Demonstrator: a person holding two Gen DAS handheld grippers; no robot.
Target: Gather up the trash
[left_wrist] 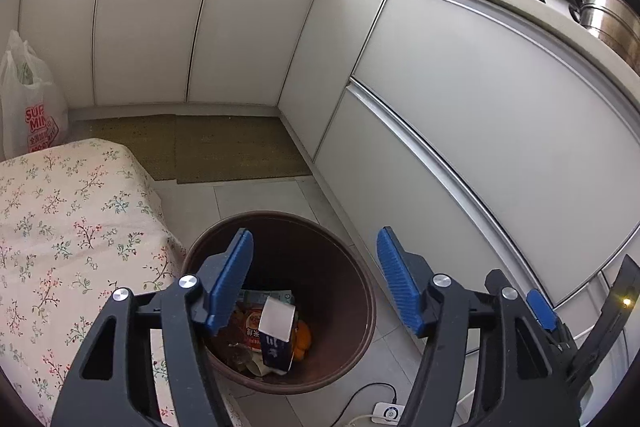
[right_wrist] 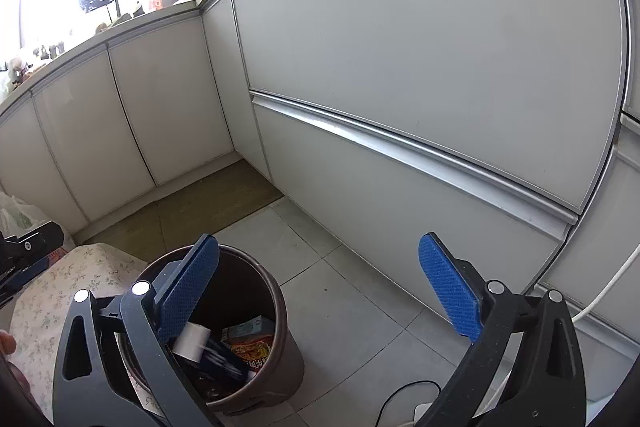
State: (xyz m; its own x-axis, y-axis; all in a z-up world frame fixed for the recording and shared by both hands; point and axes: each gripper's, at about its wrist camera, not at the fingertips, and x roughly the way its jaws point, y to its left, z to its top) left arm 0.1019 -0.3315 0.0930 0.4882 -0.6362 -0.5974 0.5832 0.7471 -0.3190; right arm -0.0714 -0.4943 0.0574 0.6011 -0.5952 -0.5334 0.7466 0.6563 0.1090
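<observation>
A round brown trash bin stands on the tiled floor. On the trash inside it stands a tilted blue and white carton, beside an orange printed wrapper and orange peel. My left gripper hangs over the bin, open, with nothing between its blue pads. In the right wrist view the same bin sits at lower left with the carton inside. My right gripper is spread wide and empty, its left finger over the bin's rim.
White cabinet fronts run close along the right and back. A floral-cloth-covered surface touches the bin's left side, with a white plastic bag behind it. A brown mat lies beyond. A power strip with cable lies on the floor.
</observation>
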